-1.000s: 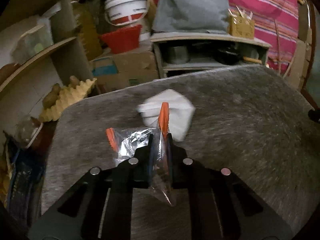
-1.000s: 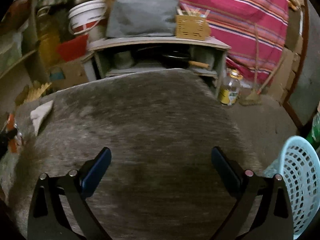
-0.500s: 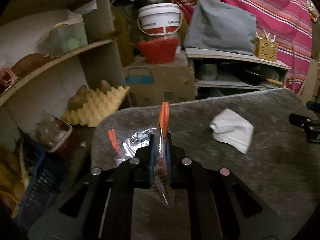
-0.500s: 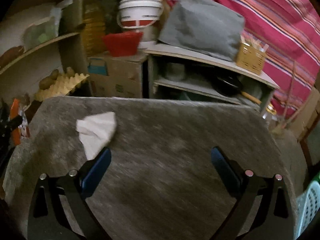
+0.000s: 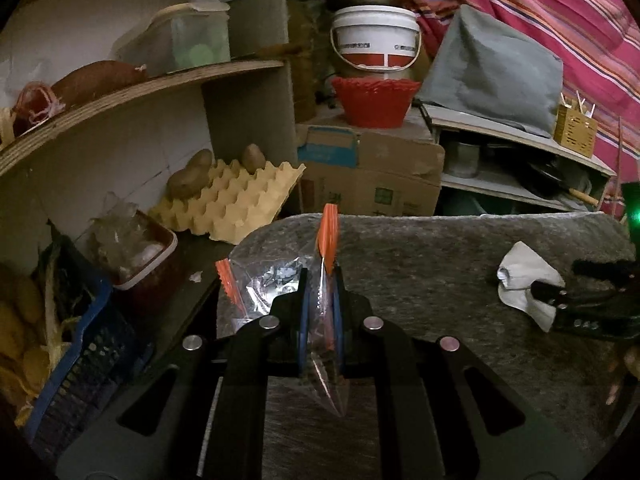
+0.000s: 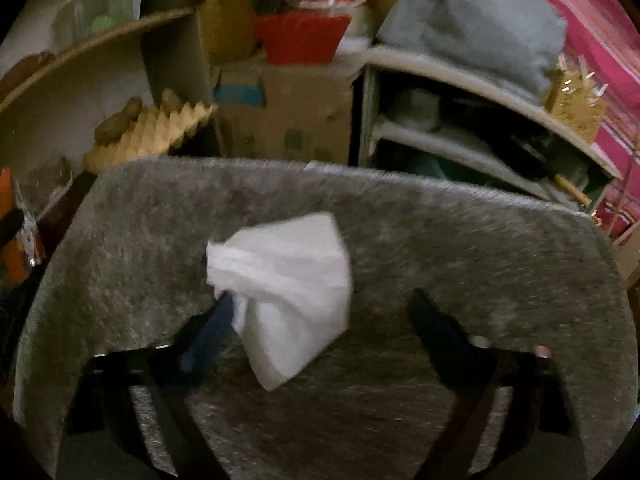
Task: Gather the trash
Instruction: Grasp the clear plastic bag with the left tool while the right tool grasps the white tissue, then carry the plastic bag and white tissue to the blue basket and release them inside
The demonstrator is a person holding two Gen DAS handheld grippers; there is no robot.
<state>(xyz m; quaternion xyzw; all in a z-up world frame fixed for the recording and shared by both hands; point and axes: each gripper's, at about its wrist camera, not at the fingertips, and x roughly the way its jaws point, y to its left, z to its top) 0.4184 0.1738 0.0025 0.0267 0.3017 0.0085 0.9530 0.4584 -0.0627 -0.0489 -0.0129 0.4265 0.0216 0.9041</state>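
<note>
Behind the grey felt-covered table (image 6: 440, 240), clutter crowded its far edge: a cardboard box (image 5: 372, 176) bearing a red basket (image 5: 374, 100) and a white bucket (image 5: 374, 38), a yellow egg tray (image 5: 228, 208) with 2 potatoes at the left, and a low shelf unit (image 5: 516, 168) at the right. The table top itself lay mostly bare. The left gripper (image 5: 320, 304) was clenched on a clear wrapper with orange edges (image 5: 326, 240), held over the table's left edge. The white crumpled tissue (image 6: 288, 280) lay on the felt between the right gripper's (image 6: 320, 316) fingers; its jaws were closing, 1 finger (image 6: 208, 336) near the tissue's left side, the other well apart.
</note>
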